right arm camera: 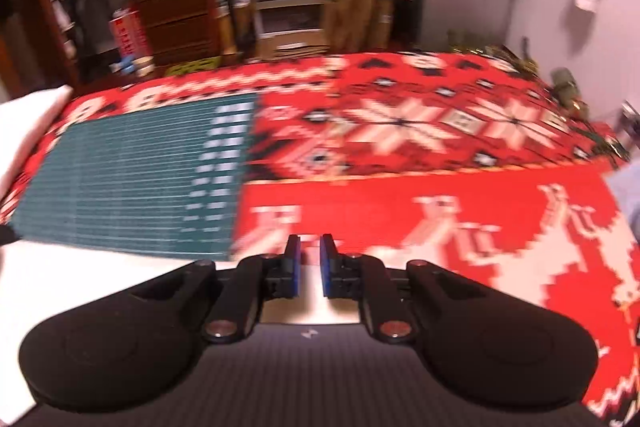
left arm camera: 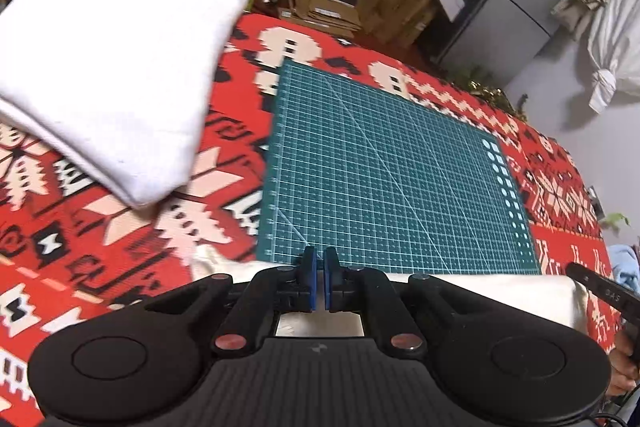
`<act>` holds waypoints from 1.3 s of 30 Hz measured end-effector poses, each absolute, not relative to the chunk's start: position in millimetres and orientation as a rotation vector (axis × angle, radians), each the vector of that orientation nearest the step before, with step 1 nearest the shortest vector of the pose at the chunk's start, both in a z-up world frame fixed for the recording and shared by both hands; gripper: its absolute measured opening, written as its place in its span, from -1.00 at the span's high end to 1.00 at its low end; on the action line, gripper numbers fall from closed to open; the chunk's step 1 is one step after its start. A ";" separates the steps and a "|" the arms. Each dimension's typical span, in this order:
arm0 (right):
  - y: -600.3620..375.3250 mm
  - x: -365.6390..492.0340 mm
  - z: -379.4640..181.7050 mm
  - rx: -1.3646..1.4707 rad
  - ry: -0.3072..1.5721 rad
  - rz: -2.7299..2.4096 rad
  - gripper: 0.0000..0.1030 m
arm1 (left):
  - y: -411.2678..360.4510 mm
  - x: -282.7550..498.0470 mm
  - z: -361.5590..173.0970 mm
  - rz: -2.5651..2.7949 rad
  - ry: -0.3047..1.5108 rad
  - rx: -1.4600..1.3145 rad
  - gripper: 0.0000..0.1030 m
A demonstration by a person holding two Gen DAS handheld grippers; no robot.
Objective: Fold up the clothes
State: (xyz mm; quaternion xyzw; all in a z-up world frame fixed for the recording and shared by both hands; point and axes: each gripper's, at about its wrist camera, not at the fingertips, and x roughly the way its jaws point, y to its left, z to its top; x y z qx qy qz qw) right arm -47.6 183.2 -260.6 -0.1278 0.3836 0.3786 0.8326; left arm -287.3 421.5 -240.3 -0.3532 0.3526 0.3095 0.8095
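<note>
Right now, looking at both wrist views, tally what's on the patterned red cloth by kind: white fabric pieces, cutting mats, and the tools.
White fabric pieces: 2, the folded white cloth and the white garment lying under the tools
Green cutting mats: 1
Tools: 2, the left tool and the right tool
Total: 5

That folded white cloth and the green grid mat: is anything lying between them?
No object. In the left wrist view, only a strip of the red patterned blanket separates the folded white cloth from the green mat.
</note>
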 end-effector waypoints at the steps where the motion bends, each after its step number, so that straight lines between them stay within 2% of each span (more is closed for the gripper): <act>1: 177.7 -41.4 -260.5 -0.265 0.812 0.783 0.80 | 420.0 -288.5 -237.8 0.646 0.739 -0.774 0.90; 6: 176.0 -47.9 -248.4 -0.209 0.804 0.822 0.75 | 396.1 -264.3 -232.2 0.538 0.747 -0.750 0.89; 11: 206.7 -91.8 -254.1 -0.287 0.774 0.946 0.76 | 368.3 -233.3 -244.6 0.487 0.829 -0.666 0.89; 20: 186.1 -82.6 -263.8 -0.324 0.741 0.870 0.81 | 390.2 -271.7 -243.1 0.593 0.791 -0.651 0.89; 23: 171.7 -67.2 -264.0 -0.305 0.751 0.831 0.98 | 399.1 -284.9 -242.6 0.627 0.774 -0.667 0.89; 25: 173.6 -68.7 -262.1 -0.310 0.753 0.825 0.96 | 398.1 -283.6 -242.3 0.634 0.777 -0.642 0.90; 27: 180.8 -76.8 -260.0 -0.315 0.751 0.845 0.79 | 396.8 -282.0 -241.9 0.641 0.781 -0.614 0.90; 39: 285.0 -175.5 -257.9 -0.395 0.752 1.132 0.79 | 408.4 -306.3 -240.2 0.652 0.790 -0.540 0.95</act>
